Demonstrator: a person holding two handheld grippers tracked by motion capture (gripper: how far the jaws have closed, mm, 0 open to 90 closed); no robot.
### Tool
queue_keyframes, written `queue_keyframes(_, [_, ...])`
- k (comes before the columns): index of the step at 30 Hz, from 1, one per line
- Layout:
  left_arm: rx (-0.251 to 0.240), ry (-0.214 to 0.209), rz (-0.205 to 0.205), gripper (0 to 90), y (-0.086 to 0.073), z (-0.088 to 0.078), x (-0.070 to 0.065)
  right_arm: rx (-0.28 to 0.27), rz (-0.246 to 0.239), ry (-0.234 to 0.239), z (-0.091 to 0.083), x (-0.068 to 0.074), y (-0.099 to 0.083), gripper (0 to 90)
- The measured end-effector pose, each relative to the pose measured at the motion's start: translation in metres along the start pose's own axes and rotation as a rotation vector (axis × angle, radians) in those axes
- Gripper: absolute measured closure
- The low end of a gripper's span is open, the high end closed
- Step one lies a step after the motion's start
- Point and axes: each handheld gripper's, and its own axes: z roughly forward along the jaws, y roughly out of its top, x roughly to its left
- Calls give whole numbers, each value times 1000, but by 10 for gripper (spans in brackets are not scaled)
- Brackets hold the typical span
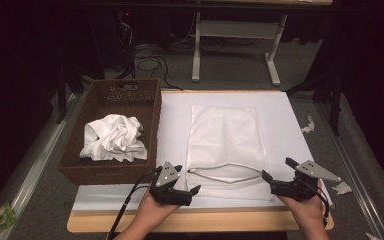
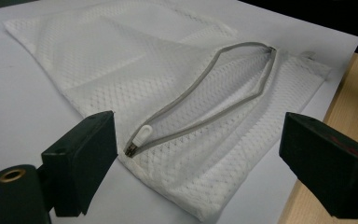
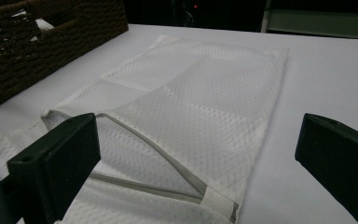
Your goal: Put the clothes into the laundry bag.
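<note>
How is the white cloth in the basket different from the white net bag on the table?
The white cloth is crumpled into a heap, while the mesh laundry bag lies spread flat. The cloth sits inside the brown wicker basket; the bag lies on the white table cover. The cloth looks smooth and plain; the bag has a netted weave and a grey zipper, which stands open. Both are white fabric.

Mesh bag [image 1: 227, 145] mid-table; basket [image 1: 150, 120] to its left w/ cloth [image 1: 114, 137] inside.
</note>
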Motion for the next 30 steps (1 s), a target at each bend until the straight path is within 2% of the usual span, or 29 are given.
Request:
queue_keyframes(3, [-2, -3, -3, 136, -1, 1, 0, 4, -23, 1, 2, 2, 2, 4])
queue_keyframes(8, [-11, -15, -14, 151, -1, 0, 2, 15, -36, 21, 8, 5, 0, 4])
queue_keyframes(11, [-1, -27, -34, 159, -2, 0, 4, 8, -39, 20, 11, 5, -1, 4])
queue_keyframes(12, [21, -37, -44, 166, -5, 2, 5, 4, -28, 18, 12, 5, -1, 4])
queue_keyframes(13, [21, -37, -44, 172, -5, 2, 5, 4, -28, 18, 12, 5, -1, 4])
queue_keyframes(14, [51, -38, -52, 176, -9, 5, 6, -3, -7, 19, 13, 3, -3, 5])
queue_keyframes(15, [51, -38, -52, 180, -9, 5, 6, -3, -7, 19, 13, 3, -3, 5])
queue_keyframes(16, [90, -36, -57, 186, -12, 10, 8, -2, 13, 48, 17, 0, -3, 4])
queue_keyframes(17, [90, -36, -57, 193, -12, 10, 8, -2, 13, 48, 17, 0, -3, 4])
queue_keyframes(18, [129, -27, -67, 197, -14, 16, 12, -3, 4, 51, 22, -4, -3, 6])
queue_keyframes(21, [155, -6, -63, 233, -13, 17, 17, 10, 24, 38, 28, -8, -3, 22])
queue_keyframes(22, [150, 11, -66, 251, -12, 14, 21, 53, 33, 1, 38, -12, -1, 36])
queue_keyframes(23, [150, 11, -66, 272, -12, 14, 21, 53, 33, 1, 38, -12, -1, 36])
queue_keyframes(24, [128, -22, -110, 282, -10, 12, 25, 69, 0, -40, 43, -13, 2, 49])
queue_keyframes(25, [128, -22, -110, 291, -10, 12, 25, 74, -14, -68, 44, -13, 3, 59])
queue_keyframes(26, [126, -47, -122, 305, -11, 13, 23, 82, -18, -81, 43, -12, 3, 65])
queue_keyframes(28, [140, -58, -121, 313, -13, 15, 21, 81, -21, -84, 42, -12, 2, 66])
queue_keyframes(29, [153, -64, -124, 313, -14, 17, 19, 86, -6, -80, 41, -11, 1, 66])
queue_keyframes(30, [196, -72, -113, 323, -16, 21, 16, 75, -14, -71, 38, -7, 2, 68])
